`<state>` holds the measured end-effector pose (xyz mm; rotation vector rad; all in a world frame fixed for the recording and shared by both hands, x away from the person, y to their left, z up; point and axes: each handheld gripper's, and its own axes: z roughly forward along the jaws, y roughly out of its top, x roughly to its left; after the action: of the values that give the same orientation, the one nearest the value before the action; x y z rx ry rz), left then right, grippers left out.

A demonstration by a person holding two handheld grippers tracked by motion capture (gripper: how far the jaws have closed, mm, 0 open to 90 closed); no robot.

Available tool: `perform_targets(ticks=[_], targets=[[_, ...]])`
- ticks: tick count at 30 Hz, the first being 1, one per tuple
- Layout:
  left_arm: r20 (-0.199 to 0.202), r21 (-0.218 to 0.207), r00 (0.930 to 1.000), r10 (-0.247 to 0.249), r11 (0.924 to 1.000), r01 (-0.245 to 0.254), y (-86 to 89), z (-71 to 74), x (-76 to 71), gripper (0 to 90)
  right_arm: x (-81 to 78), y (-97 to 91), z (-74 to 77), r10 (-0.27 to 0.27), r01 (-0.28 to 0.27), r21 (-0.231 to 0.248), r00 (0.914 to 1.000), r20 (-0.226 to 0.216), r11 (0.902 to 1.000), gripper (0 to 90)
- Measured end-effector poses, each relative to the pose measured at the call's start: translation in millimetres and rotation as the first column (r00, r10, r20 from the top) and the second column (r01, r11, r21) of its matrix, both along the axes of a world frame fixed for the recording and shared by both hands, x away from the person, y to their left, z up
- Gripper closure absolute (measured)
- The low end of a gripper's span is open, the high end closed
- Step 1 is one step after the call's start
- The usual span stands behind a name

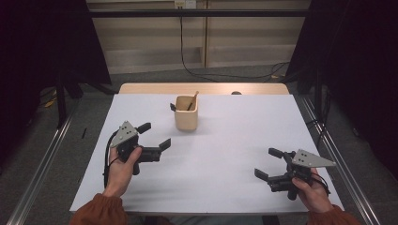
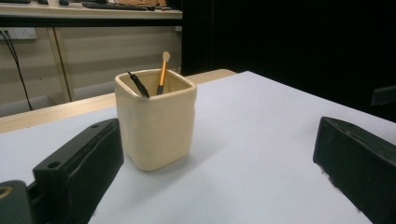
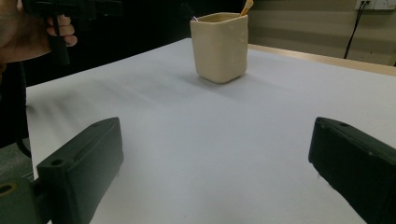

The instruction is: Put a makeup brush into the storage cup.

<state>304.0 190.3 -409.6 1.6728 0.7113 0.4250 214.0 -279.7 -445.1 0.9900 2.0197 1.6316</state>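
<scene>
High view: your left gripper (image 1: 155,136) sits left of centre, jaws spread and holding nothing; your right gripper (image 1: 269,163) is at lower right, jaws spread too, also holding nothing.
Cup: cream square cup (image 1: 186,113) stands upright at upper centre of the frame on the white table sheet (image 1: 225,154), near the far edge.
Contents: a gold-handled brush (image 2: 162,72) and a thin black stick (image 2: 138,84) lean inside the cup, tips above the rim.
Left gripper view: cup sits centre-left between your jaws' line of sight, just ahead, not touching either jaw.
Right gripper view: cup (image 3: 219,45) at upper centre, well apart from your jaws.
Progress: looks like the start; nothing gripped, both items in the cup, cup untouched.
Left to do: close in and take hold, probably with your left, it's nearer.
Obstacles: none on the sheet between grippers and cup; cable (image 1: 187,61) on the floor beyond the table, out of your way.
</scene>
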Motion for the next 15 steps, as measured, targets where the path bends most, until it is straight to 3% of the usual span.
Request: perform_targets(ticks=[15], targets=[[-0.001,-0.008,0.9994,0.035,0.9994,-0.035,23.9,-12.2,-30.9,1.8,-0.3,0.3,-0.1,-0.006,0.006,-0.001,1.0000,0.000,1.0000,0.0]])
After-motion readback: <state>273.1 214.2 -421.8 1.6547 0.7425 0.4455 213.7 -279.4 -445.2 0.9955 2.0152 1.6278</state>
